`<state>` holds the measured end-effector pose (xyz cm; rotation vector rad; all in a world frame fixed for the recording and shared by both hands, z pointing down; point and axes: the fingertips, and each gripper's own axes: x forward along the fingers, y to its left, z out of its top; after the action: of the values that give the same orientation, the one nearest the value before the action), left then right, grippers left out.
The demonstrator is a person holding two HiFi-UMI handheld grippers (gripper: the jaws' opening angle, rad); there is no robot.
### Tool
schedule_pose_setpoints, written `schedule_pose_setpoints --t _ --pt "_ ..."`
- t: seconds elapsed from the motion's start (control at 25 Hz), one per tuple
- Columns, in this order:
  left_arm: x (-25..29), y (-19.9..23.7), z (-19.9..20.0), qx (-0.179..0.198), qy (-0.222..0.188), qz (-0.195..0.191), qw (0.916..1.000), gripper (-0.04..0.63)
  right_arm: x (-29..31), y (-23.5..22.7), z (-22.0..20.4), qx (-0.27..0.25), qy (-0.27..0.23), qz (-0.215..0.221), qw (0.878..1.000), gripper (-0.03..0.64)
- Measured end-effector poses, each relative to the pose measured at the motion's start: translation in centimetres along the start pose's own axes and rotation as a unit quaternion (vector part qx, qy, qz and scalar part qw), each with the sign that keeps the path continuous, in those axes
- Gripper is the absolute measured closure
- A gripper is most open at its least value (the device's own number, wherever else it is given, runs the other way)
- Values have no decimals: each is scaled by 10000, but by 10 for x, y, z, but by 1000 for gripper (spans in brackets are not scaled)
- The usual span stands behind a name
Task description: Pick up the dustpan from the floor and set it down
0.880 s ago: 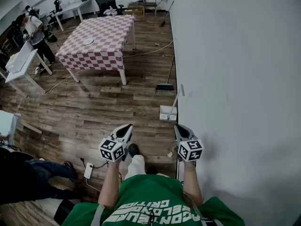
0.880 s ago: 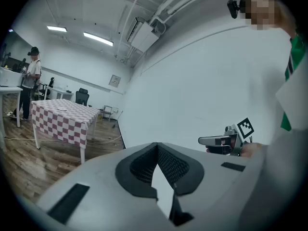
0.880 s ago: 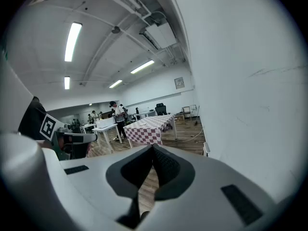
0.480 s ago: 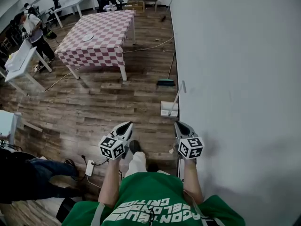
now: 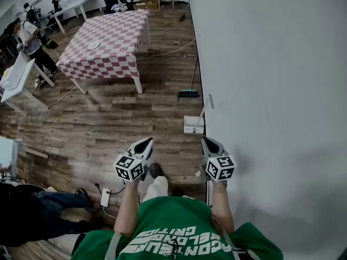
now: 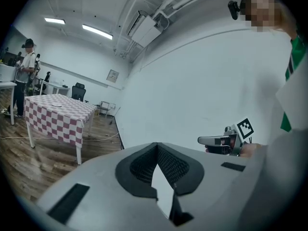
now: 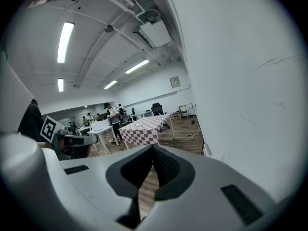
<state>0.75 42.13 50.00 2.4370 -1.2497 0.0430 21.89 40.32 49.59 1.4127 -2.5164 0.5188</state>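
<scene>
**Approach step, nothing held yet**

Head view: white dustpan (image 5: 193,125) on the floor (image 5: 108,129) against the wall (image 5: 271,91), ahead of right gripper (image 5: 208,143), well apart; left gripper (image 5: 145,143) alongside. Left gripper view: jaws together, empty. Right gripper view: jaws together, empty; next, probably stepping closer, opening, lowering.

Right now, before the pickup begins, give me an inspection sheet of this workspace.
Surface: wood-plank floor.
Job's things: white dustpan on the floor by the wall, handle raised, untouched.
Clutter: broom beyond it; checkered table bearing a plate.
Grippers: left gripper and right gripper both shut, empty, short of the dustpan.
Cables: power strip near the person's feet; cable across the floor.
Surroundings: white wall at right; person at desks far left.
</scene>
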Motion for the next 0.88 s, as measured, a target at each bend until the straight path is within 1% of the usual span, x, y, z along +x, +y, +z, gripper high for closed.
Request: schedule_pose_setpoints --t 0.48,0.88 --pt "52 66 36 -51 55 -262 9996 591 76 -10 36 17 16 -240 9997 609" --pt "66 116 58 -106 94 -461 9988 592 125 1 58 -36 66 -426 9991 609"
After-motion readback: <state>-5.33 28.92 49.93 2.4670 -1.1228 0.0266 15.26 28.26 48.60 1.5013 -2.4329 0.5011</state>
